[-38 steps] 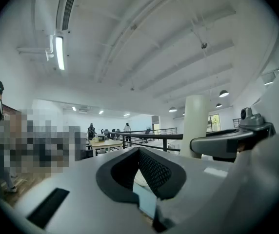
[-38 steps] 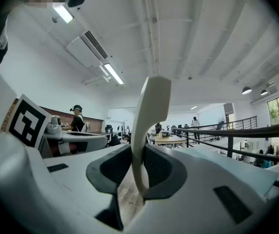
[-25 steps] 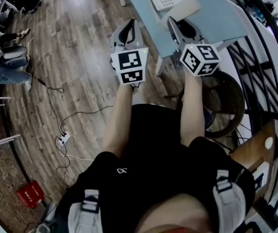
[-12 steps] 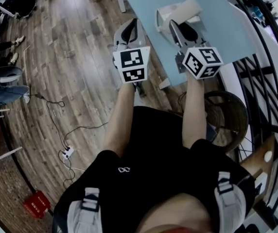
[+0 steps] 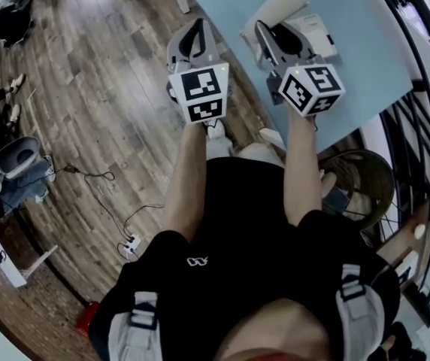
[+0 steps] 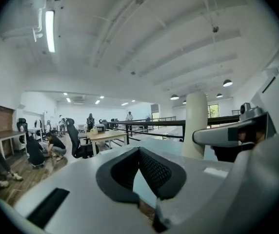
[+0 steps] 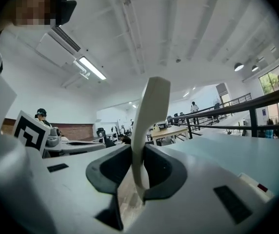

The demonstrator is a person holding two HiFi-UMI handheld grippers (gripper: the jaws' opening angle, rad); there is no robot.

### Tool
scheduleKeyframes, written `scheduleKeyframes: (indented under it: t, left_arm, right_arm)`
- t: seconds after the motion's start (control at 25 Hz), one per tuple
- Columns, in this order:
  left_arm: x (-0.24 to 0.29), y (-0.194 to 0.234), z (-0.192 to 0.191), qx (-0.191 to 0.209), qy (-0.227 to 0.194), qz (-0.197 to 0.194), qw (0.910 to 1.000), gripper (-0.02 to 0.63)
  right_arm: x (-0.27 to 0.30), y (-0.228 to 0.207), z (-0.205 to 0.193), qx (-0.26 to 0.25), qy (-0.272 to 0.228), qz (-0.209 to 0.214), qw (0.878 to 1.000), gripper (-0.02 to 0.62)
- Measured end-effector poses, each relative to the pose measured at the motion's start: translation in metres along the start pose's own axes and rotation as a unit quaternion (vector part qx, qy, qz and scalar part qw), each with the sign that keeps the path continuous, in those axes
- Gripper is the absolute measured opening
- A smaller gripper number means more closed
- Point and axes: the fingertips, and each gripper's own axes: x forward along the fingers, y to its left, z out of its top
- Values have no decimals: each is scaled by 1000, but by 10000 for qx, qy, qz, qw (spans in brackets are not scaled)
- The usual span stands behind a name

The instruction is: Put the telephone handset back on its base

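Likely handset in right hand-held gripper

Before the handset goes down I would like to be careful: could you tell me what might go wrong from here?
The right gripper clamps the handset near one end, with most of it sticking out past the jaws, so it may pivot or slip on contact. In the head view that gripper covers part of the base, so the handset could miss its cradle and nudge the base across the table.
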Motion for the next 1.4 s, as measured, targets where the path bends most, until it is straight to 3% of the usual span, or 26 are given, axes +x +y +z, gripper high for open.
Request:
scheduleKeyframes:
  t: [0.44, 0.72, 0.92, 1.08, 1.4]
  left_arm:
    - [75, -3, -22, -217, 380, -437, 9981, -2]
    - [102, -35, -39, -233, 667, -725, 9949, -2]
    - [114, -64, -57, -195, 883, -946, 9914, -2]
    - [121, -77, -70, -171, 1038, -1052, 9889, -2]
    - [130, -78, -72, -109, 1076, -978, 9893, -2]
  right_arm:
    - [43, -52, -6, 115, 71, -402, 9991, 74]
    - [41, -96, -43, 1003, 308, -638, 9924, 74]
    - [23, -149, -88, 2078, 475, -1198, 9696, 74]
    - [15, -185, -105, 2864, 213, -1400, 9476, 74]
    - [25, -242, -132, 3765, 91, -1903, 9066, 74]
